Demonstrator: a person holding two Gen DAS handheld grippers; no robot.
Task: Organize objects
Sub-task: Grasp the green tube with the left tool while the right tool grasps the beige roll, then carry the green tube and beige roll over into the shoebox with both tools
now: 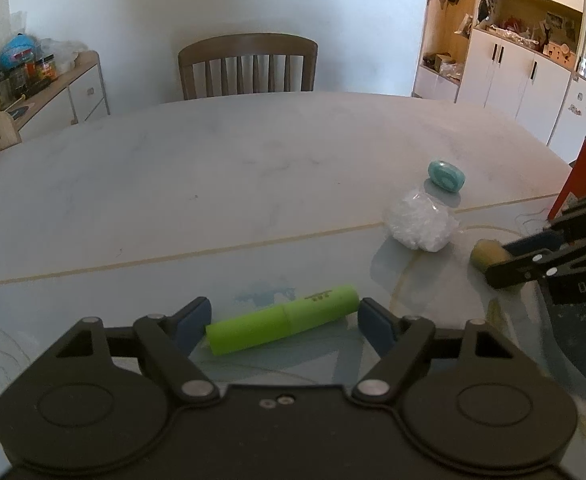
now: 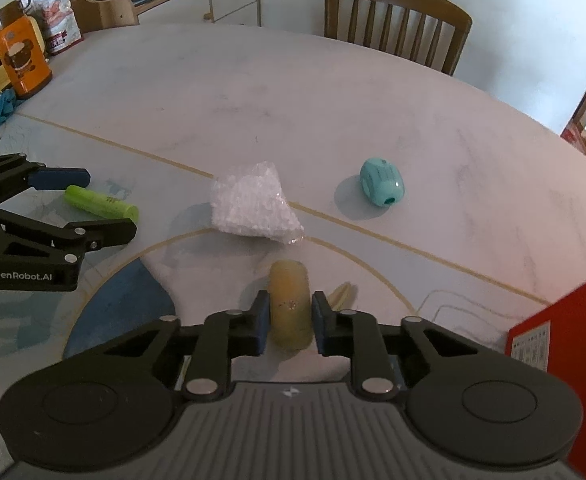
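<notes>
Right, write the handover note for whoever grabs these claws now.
Left claw: open, fingers on either side of the green tube, which lies on the table; not clamped.
Right claw: fingers close against the yellowish cylinder; whether it is gripped cannot be told.
Also on the table: crumpled clear plastic in the middle, teal oval piece beyond it, red box at the right edge.
Done: nothing visibly put away.
Left: all four loose items.
</notes>
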